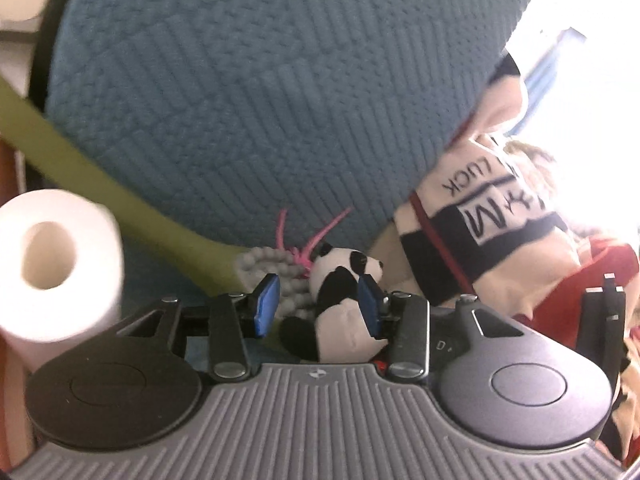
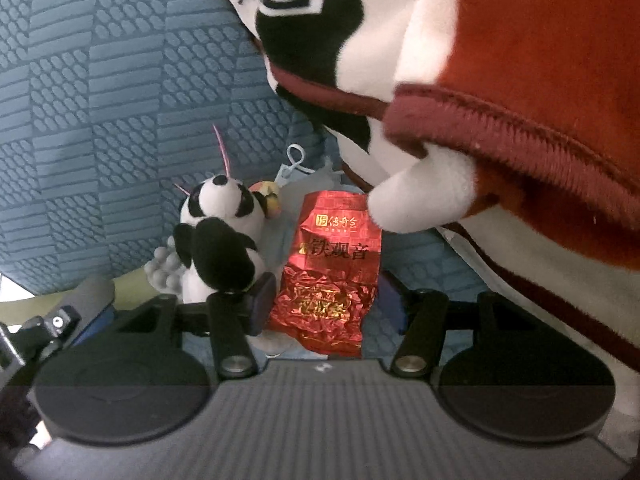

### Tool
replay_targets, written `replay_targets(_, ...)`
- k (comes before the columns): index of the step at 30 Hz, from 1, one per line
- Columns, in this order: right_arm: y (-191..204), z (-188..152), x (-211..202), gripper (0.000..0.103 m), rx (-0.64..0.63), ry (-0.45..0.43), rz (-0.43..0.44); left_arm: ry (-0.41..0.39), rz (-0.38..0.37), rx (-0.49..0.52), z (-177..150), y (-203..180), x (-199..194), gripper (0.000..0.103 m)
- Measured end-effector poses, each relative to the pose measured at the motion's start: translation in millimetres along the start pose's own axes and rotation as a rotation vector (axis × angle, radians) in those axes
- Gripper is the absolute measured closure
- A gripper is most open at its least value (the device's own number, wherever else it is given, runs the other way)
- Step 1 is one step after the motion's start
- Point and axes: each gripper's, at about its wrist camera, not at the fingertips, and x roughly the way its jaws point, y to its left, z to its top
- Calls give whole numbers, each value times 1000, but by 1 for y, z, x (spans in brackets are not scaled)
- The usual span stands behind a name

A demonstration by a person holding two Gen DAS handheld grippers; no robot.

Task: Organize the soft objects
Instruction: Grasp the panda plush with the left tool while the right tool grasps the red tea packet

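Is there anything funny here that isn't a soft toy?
Yes. A crumpled red foil packet lies between the pads of the right hand-held gripper, next to the little panda. It is shiny wrapping, not a plush.

Daylight floods in from the upper right of the left wrist view and burns that corner to white glare, the paper roll (image 1: 56, 264) at the left edge smears with blur, fisheye bending curves both frames' edges, and the right wrist view is dimmer, its lower housing in shadow.
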Motion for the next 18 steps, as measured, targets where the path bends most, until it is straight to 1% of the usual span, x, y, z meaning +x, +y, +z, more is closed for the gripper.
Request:
replay_targets(3,-5,2,2,43,-13,17,17,37,-12,0,-1,-2,12,43)
replay_targets(6,-7,3,3,43,-32,36,37,66,-53,-41,-3,1,24,40)
replay_targets(10,-11,3,4,43,-34,58,51,117,-107,-126,-7,9,43,40)
replay_targets(13,-10,1,3,43,-49,66,50,123,-116,-183,-9,12,52,40)
replay_targets(16,-10,2,5,43,-48,76,54,121,-110,-193,-7,12,57,41)
replay_targets(18,-9,1,5,43,-50,79,54,125,-98,-207,-7,12,59,46)
